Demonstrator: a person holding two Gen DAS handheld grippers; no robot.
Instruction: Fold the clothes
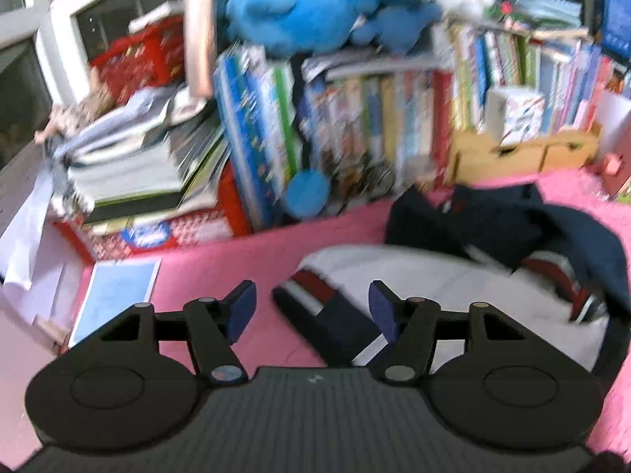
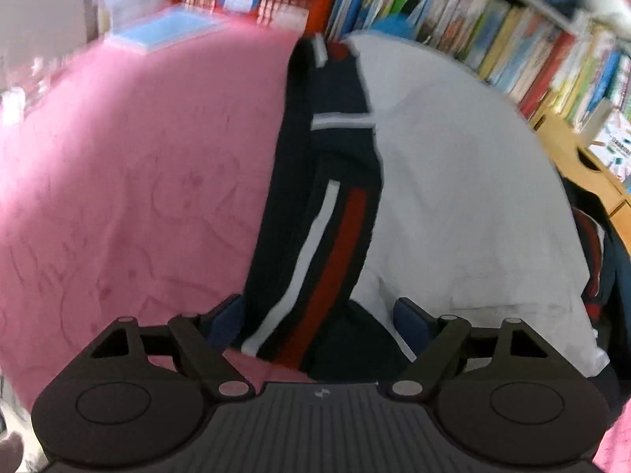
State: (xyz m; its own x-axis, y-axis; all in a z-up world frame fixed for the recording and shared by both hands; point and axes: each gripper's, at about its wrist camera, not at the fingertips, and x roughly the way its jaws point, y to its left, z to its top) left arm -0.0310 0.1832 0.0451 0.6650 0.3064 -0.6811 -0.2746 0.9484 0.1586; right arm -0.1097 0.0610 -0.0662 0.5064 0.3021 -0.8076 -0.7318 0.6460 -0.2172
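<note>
Garment (image 1: pixel 453 287), white body with navy, red and white striped trim, lies rumpled on the pink surface (image 1: pixel 221 252) below the bookshelf (image 1: pixel 355 118); left wrist view: left claw (image 1: pixel 311 309) spread, empty, above a striped end, all blurred. Right wrist view: right claw (image 2: pixel 315 325) spread astride the striped sleeve (image 2: pixel 327 197), contact hidden; likely mid-fold, next closing on it
</note>
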